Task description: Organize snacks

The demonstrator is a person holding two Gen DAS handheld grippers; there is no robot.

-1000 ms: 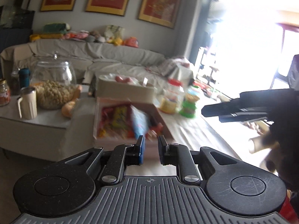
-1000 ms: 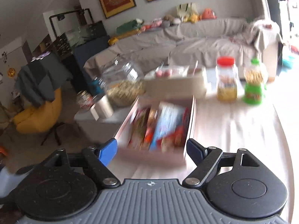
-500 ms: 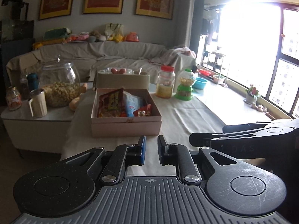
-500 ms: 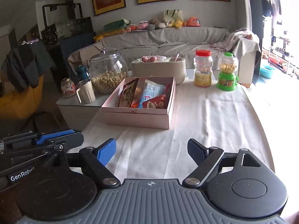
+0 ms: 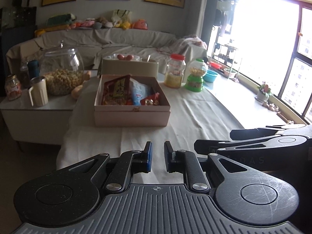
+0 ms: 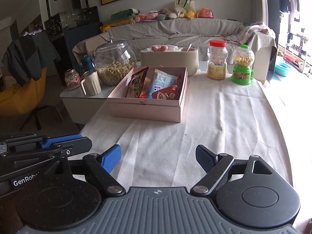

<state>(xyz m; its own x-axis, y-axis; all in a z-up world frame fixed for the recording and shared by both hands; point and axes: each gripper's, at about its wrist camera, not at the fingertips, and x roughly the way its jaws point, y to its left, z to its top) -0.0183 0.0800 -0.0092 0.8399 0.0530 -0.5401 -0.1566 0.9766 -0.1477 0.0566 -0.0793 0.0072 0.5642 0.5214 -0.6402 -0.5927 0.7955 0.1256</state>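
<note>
**Both grippers empty, snack box ahead on the cloth**

The fingers of the left gripper (image 5: pixel 157 157) stand at the lower middle of the left wrist view, drawn nearly together with only a narrow slit between the blue pad and the black one, and nothing is caught in that slit. The fingers of the right gripper (image 6: pixel 158 158) sit at the lower middle of the right wrist view, spread wide and released, with only bare white tablecloth (image 6: pixel 224 120) showing between them.

The pink box (image 5: pixel 131 115) of snacks lies above the left gripper's fingertips in the frame, just left of centre, well apart from them with a stretch of cloth in between. In the right wrist view the same box (image 6: pixel 148 111) sits in the middle of the frame, up and a little left of the open jaws, again well clear of both pads. Inside it stand a red-brown packet (image 6: pixel 136 83), a pale blue-and-white packet (image 6: pixel 161 81) and a red packet (image 6: pixel 167 94), leaning side by side.

Each gripper shows in the other's view: the right one at the lower right edge of the left wrist frame, the left one at the lower left edge of the right wrist frame.
</note>
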